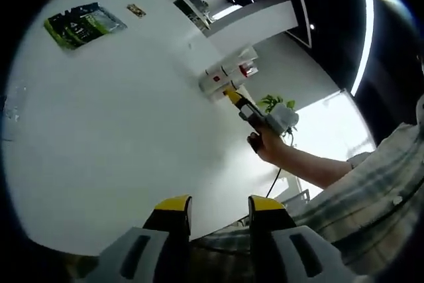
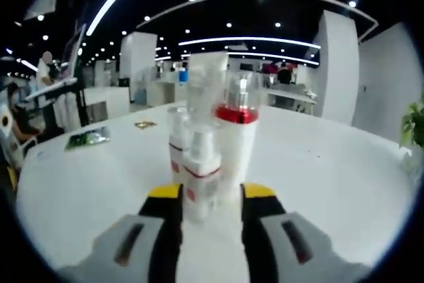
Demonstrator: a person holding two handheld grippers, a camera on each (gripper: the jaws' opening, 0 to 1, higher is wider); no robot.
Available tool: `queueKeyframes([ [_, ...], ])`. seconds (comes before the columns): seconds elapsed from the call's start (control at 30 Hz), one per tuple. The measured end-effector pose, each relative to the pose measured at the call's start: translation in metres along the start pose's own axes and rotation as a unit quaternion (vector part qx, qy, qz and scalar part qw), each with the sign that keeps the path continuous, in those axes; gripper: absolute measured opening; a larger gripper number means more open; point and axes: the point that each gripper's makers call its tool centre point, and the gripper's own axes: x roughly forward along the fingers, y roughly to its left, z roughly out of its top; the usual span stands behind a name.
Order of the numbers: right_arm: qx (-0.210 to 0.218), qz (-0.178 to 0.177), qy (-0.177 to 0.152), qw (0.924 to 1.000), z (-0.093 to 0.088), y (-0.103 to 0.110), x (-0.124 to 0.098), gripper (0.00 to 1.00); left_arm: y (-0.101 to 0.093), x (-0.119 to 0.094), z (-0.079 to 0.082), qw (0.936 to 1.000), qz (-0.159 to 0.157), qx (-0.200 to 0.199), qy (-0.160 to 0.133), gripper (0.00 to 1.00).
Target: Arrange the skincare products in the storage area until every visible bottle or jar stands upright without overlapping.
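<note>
No text can be read: the labels on the white bottles (image 2: 202, 177) and the print on the green packet (image 1: 84, 24) are blurred.

ceiling: dark, light strips (image 2: 252, 41) at 12 o'clock | pillar (image 2: 338, 67) white, 2 o'clock | plant (image 1: 270, 103) 3 o'clock | table (image 1: 106, 130) white

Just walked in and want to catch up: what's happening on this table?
A person is tidying skincare bottles on a white table with two handheld grippers. The right gripper is at a cluster of white bottles, its jaws open around a small spray bottle standing beside a taller red-banded bottle. The left gripper hangs back, open. A green packet lies farther off.
</note>
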Motion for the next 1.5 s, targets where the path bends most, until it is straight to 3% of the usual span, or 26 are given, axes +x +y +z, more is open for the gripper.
queueKeyframes([
  [0.37,0.011,-0.015,0.013,0.9997,0.003,-0.009,0.002,0.30,0.000,-0.008,0.010,0.9997,-0.001,-0.004,-0.022,0.35],
  [0.57,0.020,-0.016,0.022,0.9994,0.005,-0.004,0.009,0.34,0.001,-0.013,0.014,0.9993,0.001,-0.008,-0.037,0.35],
  [1.17,0.081,-0.030,0.037,0.9956,0.000,-0.009,0.017,0.35,0.002,-0.016,0.017,0.9989,0.009,-0.005,-0.045,0.35],
  [1.33,0.092,-0.024,0.047,0.9944,-0.006,-0.001,0.008,0.37,0.001,-0.015,0.018,0.9989,0.007,0.001,-0.045,0.35],
  [1.5,0.104,-0.013,0.071,0.9920,-0.027,0.020,-0.020,0.39,0.004,-0.014,0.028,0.9980,0.010,-0.005,-0.062,0.35],
])
